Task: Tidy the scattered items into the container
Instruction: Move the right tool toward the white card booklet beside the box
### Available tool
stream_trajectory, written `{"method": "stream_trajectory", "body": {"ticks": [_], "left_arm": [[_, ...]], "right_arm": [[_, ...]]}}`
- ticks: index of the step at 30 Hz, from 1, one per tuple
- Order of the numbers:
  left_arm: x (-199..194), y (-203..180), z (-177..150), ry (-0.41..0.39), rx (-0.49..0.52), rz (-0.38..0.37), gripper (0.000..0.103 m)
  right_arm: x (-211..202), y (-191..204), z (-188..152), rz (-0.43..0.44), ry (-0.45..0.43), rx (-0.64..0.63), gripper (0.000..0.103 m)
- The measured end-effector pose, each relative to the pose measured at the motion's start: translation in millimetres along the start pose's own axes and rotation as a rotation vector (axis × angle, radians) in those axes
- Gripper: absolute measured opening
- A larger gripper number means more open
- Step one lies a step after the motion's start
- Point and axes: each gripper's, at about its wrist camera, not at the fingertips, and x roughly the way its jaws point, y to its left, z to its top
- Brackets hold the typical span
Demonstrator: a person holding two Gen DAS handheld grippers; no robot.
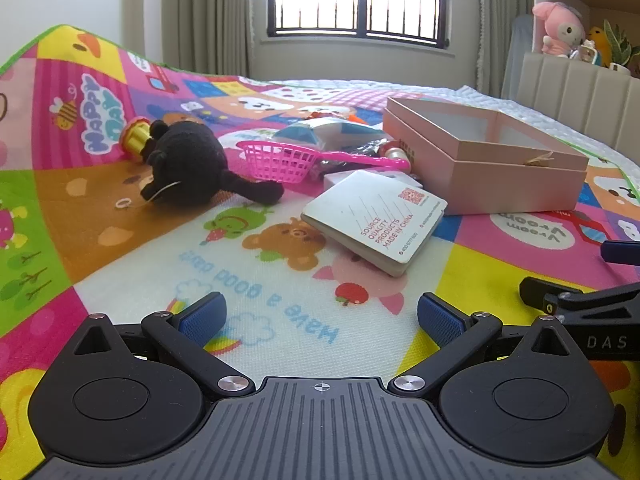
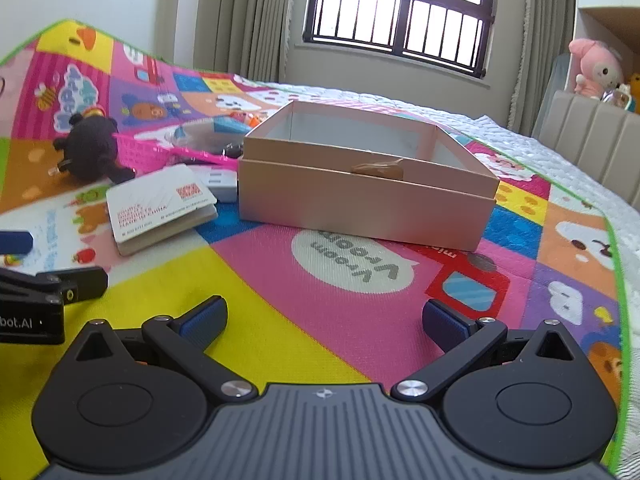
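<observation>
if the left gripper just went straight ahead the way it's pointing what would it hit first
Probably the white card pack with red print, lying ahead and slightly right of the open left gripper. Before it there is only bare colourful play mat; depth is hard to judge.

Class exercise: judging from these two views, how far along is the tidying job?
Done: nothing; the pink box looks empty. In hand: nothing; left gripper and right gripper are open above the mat. Left: black plush, pink basket, card pack, items behind.

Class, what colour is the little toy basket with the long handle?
Bright pink toy basket; it shows best in the left wrist view.
</observation>
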Motion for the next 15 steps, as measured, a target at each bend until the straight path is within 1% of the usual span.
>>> {"method": "stream_trajectory", "body": {"ticks": [3, 5, 11, 15], "left_arm": [[0.4, -0.3, 1.5, 0.009, 0.001, -0.001, 0.103], [-0.1, 0.1, 3.4, 0.014, 0.002, -0.002, 0.103], [-5.6, 0.6, 4.6, 0.026, 0.033, -0.019, 0.103], [-8.5, 8.6, 9.3, 0.031, 0.032, -0.046, 0.103]], "right_arm": [[-2.3, 5.0, 2.9, -0.025, 0.024, -0.02, 0.103], [-2.9, 3.5, 3.0, -0.021, 0.043, -0.011, 0.103], [2.9, -14.8, 8.5, 0.071, 0.14, 0.066, 0.103], [2.3, -19.4, 7.4, 0.092, 0.169, 0.113, 0.103]]}}
